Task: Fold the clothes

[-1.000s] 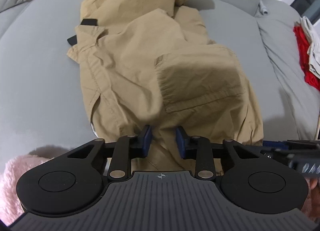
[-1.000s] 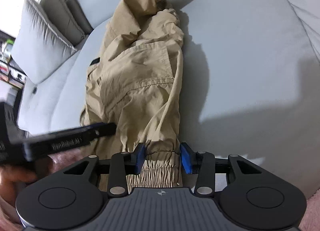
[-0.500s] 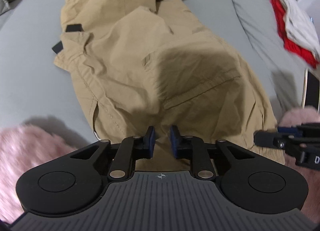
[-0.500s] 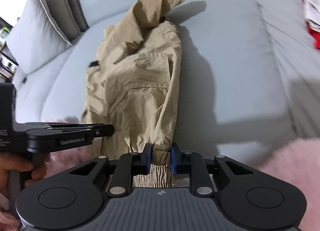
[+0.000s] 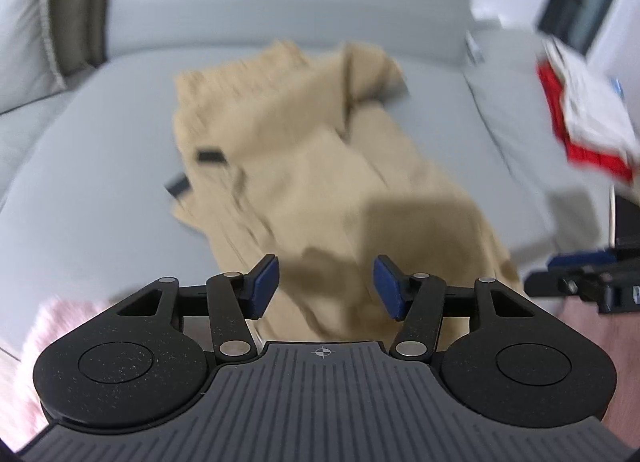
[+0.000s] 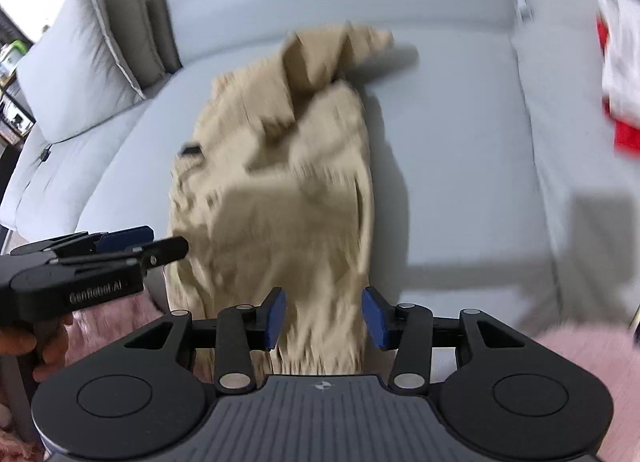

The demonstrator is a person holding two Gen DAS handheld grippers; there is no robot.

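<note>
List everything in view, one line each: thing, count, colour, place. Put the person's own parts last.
Trousers: one, tan, spread lengthwise on the sofa seat, near end below both claws.
Sofa: one, light grey, under the trousers.
Cushions: at least two, light grey and darker grey-brown, at the sofa's left end.
Folded clothes: one small pile, red and white, on the sofa's right side; blurred.
Fluffy fabric: pink, at the near edge; what it is cannot be told.
Left claw: one, black with blue pads, jaws opening, pads clear of the trousers.
Right claw: one, black with blue pads, jaws opening, pads clear of the cloth.
Hand: one, on the left claw's handle.
</note>
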